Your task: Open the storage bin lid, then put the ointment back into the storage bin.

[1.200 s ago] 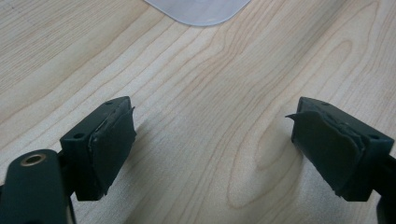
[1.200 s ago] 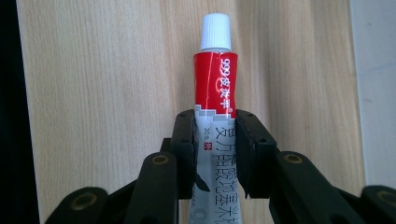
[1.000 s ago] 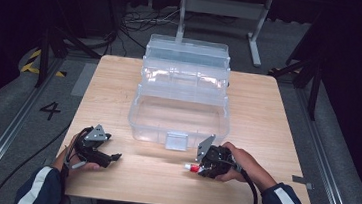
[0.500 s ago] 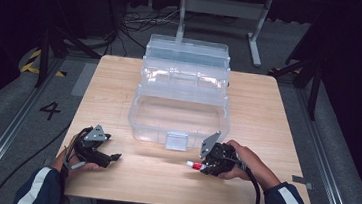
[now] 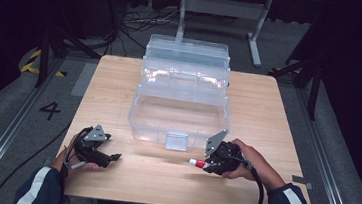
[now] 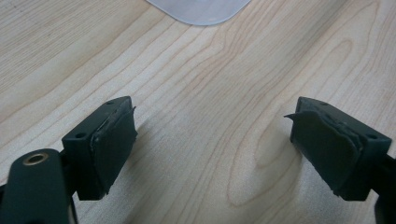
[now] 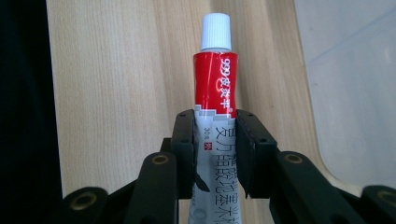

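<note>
Wooden table on a grey floor, dark surroundings; a clear plastic tiered box stands open at the table's middle.

High view: left tool sits low at the near left of the table, its hand behind it, jaws pointing right, toward the table's middle. Right tool is at the near right, just in front of the box's front wall, held by the right hand with the forearm coming in from the lower right; its jaws point left. A red-and-white tube sticks out of these jaws, white cap leftmost, close over the table.

Left gripper view: jaws spread wide, nothing between them, bare wood grain below; a rounded corner of the box is at the top edge. Left tool is released.

Right gripper view: jaws clenched on the tube, pads pressing on its grey-white lower part; the red band and white cap project past the tips. The box wall lies to the right.

Versus one second ago: the right tool and tube sit slightly farther right and nearer the person, grip unchanged. Left tool unchanged in place and opening.
</note>
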A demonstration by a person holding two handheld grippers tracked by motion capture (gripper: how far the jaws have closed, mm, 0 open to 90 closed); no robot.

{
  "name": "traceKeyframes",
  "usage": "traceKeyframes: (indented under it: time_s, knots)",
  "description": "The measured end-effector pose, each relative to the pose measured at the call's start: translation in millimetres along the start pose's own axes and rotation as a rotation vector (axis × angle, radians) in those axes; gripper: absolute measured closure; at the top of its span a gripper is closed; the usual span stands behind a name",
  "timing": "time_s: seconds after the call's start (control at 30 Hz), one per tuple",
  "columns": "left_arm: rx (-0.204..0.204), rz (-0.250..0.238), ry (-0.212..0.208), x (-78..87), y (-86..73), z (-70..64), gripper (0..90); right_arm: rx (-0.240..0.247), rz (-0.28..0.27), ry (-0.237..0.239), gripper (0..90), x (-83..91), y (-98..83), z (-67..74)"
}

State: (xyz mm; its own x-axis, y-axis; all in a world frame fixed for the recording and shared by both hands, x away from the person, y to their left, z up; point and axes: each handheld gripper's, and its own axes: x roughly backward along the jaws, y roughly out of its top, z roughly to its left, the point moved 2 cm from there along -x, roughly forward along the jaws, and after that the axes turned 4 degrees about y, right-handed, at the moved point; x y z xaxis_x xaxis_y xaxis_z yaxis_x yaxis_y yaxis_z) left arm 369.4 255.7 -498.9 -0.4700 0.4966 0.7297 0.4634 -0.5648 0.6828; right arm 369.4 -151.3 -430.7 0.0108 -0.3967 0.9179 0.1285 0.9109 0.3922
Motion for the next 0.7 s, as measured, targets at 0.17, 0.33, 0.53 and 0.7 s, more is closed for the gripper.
traceKeyframes:
  time_s: [0.17, 0.33, 0.53, 0.7]
  knots:
    - [-0.002, -0.001, -0.004, -0.4, 0.4, 0.5, 14.6, 0.003, -0.012, -0.007, 71.1, 6.1, -1.9, 0.2]
    - [0.000, -0.001, -0.004, -0.4, 0.3, 0.3, 14.7, -0.003, -0.022, -0.015, 71.1, 13.4, -3.3, -0.5]
    - [-0.001, -0.001, -0.004, -0.4, 0.3, 0.3, 14.6, 0.006, -0.034, -0.023, 71.2, 19.8, -4.3, 0.7]
    - [0.000, -0.001, 0.000, -0.2, 0.2, 0.0, 14.9, 0.014, -0.038, -0.027, 71.1, 24.1, -3.4, 2.7]
